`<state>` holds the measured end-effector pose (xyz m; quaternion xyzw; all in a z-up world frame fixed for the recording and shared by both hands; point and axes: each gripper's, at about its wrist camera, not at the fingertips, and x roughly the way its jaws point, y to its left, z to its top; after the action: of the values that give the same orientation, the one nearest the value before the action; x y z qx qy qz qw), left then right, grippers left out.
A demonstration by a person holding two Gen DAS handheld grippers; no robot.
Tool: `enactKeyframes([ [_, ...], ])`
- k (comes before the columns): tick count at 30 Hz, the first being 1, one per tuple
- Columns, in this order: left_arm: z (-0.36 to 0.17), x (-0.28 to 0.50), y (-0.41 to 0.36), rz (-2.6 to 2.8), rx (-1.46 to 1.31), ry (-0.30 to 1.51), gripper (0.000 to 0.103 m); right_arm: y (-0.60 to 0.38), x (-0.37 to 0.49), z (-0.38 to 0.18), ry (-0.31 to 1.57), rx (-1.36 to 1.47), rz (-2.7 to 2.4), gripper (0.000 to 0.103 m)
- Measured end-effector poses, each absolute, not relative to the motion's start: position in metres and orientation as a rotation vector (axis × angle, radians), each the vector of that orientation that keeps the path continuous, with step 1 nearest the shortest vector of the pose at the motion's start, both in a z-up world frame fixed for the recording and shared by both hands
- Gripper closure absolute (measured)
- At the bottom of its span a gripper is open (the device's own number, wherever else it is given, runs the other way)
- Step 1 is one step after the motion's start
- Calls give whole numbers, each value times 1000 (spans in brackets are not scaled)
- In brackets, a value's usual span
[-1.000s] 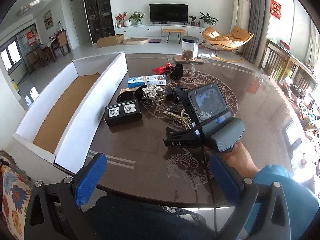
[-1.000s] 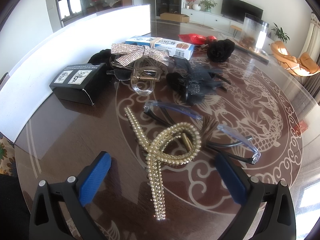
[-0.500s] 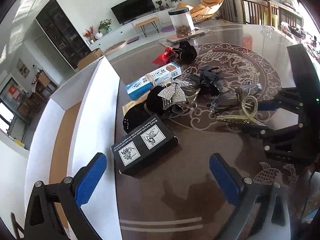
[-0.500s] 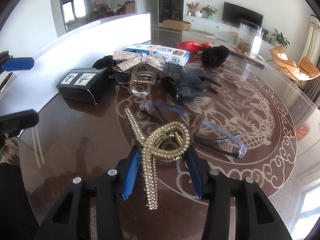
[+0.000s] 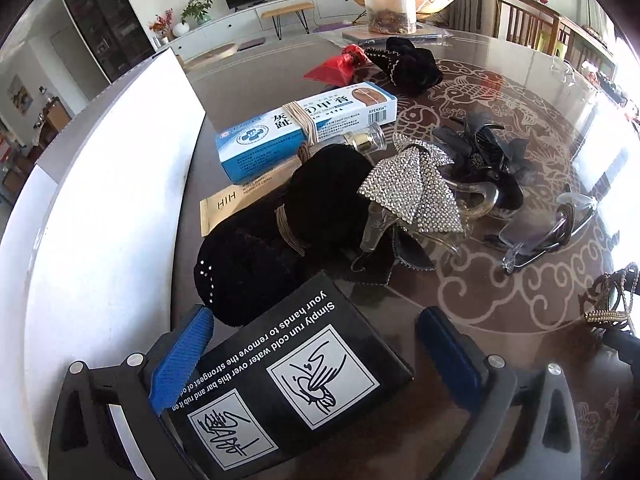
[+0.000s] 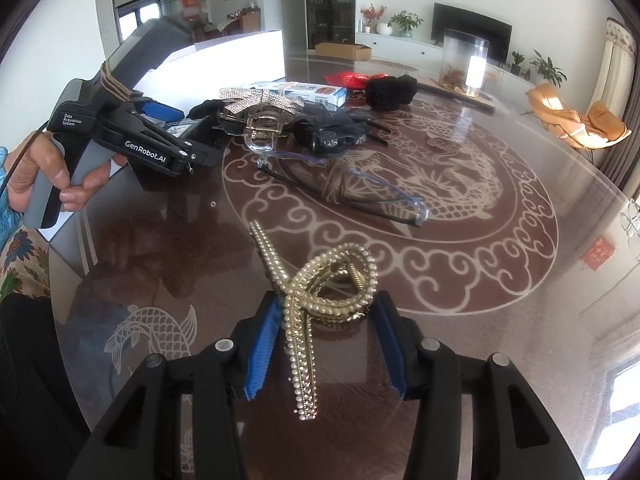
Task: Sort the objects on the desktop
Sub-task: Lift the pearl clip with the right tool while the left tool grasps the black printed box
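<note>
My left gripper (image 5: 316, 356) is open, its blue fingers on either side of a black box with white printed pictures (image 5: 288, 384), with a gap on the right side. My right gripper (image 6: 326, 348) is shut on a pearl hair claw (image 6: 320, 300) and holds it a little above the glass table; the claw also shows at the right edge of the left wrist view (image 5: 612, 300). The left gripper also shows in the right wrist view (image 6: 160, 132) at the black box.
A white cardboard tray wall (image 5: 100, 240) stands left of the box. On the table lie a black velvet scrunchie (image 5: 280, 232), a rhinestone bow clip (image 5: 416, 192), a blue medicine box (image 5: 304, 128), clear glasses (image 6: 352, 188), a black flower clip (image 5: 484, 156), a red packet (image 5: 336, 68) and a clear jar (image 5: 386, 0).
My left gripper moved forward and down until its fingers straddle the black box. My right gripper lifted the pearl claw and drew it back from the glasses.
</note>
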<state>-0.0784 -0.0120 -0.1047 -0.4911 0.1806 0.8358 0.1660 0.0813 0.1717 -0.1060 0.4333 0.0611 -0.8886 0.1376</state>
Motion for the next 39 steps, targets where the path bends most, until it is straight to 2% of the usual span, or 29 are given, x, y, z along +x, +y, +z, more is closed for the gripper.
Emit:
enactKeyframes([
  [6,-107,-21,-7,2150,-1424,351,0,182,80,-105,76,1239,-2549,54],
  [10,-97,4,-11,2193,-1391,338,0,180,80,-105,78,1239,-2547,54],
  [13,-103,6,-10,2262,-1435,412,0,177,80,-105,107,1242,-2549,52],
  [14,-108,2,-9,2276,-1457,446,0,176,80,-105,110,1241,-2542,48],
  [19,-111,-2,-17,2307,-1467,355,0,174,76,-104,116,1250,-2477,35],
  [21,-112,-1,-18,2313,-1447,348,0,168,69,-106,202,1298,-2452,19],
  [23,-112,-1,-18,2305,-1462,351,0,165,61,-107,247,1310,-2436,19],
  [25,-111,-4,-16,2293,-1500,369,1,165,55,-106,216,1297,-2432,29],
  [26,-105,-1,-17,2321,-1464,354,34,167,53,-103,191,1286,-2436,49],
  [27,-100,3,-19,2358,-1435,348,45,168,54,-99,182,1281,-2441,55],
  [30,-93,17,-24,2383,-1396,296,45,174,65,-77,117,1229,-2471,55],
  [33,-84,31,-30,2409,-1362,222,45,177,77,-60,111,1203,-2488,61],
  [39,-70,54,-41,2464,-1312,180,45,180,72,-75,175,1312,-2459,60],
])
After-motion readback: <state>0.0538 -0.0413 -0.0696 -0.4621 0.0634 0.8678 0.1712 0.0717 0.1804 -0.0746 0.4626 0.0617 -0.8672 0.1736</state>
